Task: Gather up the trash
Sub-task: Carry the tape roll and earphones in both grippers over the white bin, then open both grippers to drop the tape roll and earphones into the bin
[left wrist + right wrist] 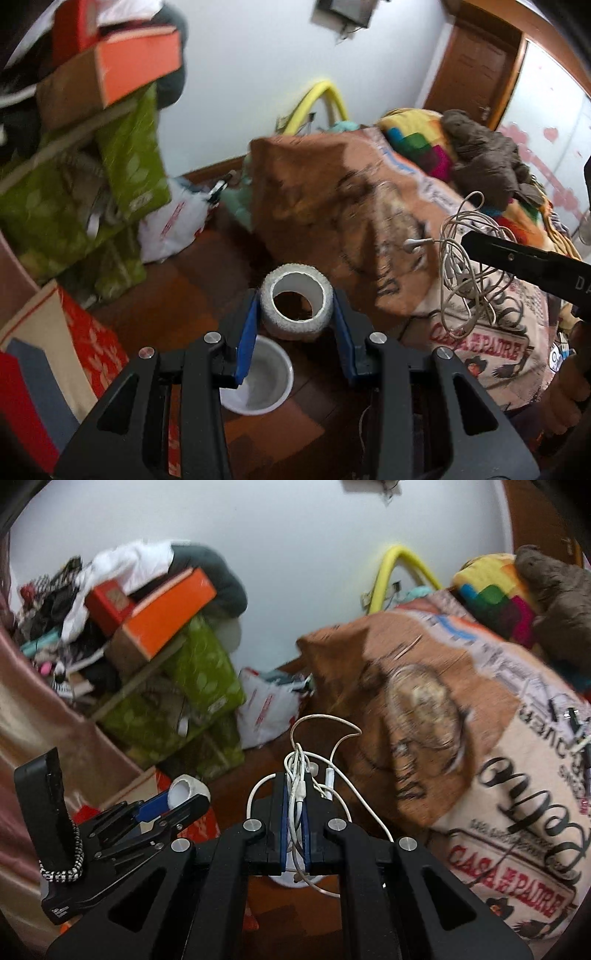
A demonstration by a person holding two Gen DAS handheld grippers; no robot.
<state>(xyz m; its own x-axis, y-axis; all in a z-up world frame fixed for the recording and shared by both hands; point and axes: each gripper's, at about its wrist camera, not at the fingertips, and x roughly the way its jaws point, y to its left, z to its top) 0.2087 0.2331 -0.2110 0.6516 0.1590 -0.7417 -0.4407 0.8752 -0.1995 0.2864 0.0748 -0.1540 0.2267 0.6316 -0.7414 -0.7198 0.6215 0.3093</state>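
Two claws, each carrying trash above the floor.
The left claw (295,314) is clamping a white tape roll (295,300) over a white cup (258,380); the right claw (295,797) is pinching tangled white earphones (299,775) beside the bed (461,716).

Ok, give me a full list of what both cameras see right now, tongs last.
tape roll: one, white, clamped in left tongs above the bin
earphone cable: one tangled bundle, white, pinched in right tongs
bin: one, white, on the floor under the left tongs
printed blanket: one, brown and cream, draped at right
orange box: one, on the clutter pile at left
green bags: several, under the boxes
plastic bag: one, white and red, on the floor by the wall
yellow hoop: one, against the wall
left tongs: shut on tape roll
right tongs: shut on earphone cable
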